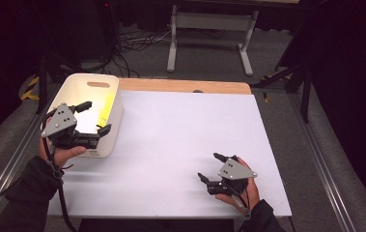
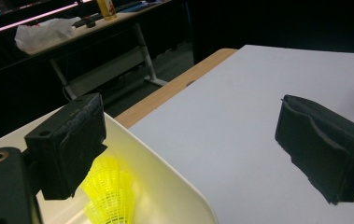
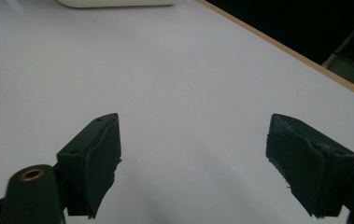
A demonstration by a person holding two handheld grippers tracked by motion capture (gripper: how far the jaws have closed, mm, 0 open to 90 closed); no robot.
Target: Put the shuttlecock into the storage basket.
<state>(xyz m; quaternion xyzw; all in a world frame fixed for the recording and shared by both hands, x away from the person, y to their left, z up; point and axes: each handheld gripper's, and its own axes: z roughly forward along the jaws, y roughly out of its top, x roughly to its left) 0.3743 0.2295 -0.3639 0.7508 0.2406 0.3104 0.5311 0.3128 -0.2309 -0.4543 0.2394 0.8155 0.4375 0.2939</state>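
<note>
progress: yellow shuttlecocks (image 2: pixel 109 193) lie in the white bin (image 1: pixel 114 126), likely done | left tool (image 1: pixel 95 117) over bin, jaws apart, empty | right tool (image 1: pixel 210 167) apart, empty; white surface (image 1: pixel 180 140) bare

White worktop (image 1: pixel 180 145) spread beneath both grippers, wooden edge strip (image 1: pixel 185 86) along its far side. Beyond the left gripper, a desk (image 2: pixel 95 28) carrying a yellow bottle (image 2: pixel 106 8) and crumpled white bag (image 2: pixel 41 31).

Two grippers over a white worktop (image 1: pixel 180 145)

The left gripper (image 1: pixel 93 117) hangs spread over the cream bin (image 1: pixel 115 116); the right gripper (image 1: pixel 209 166), spread too, sits near the front edge.
</note>
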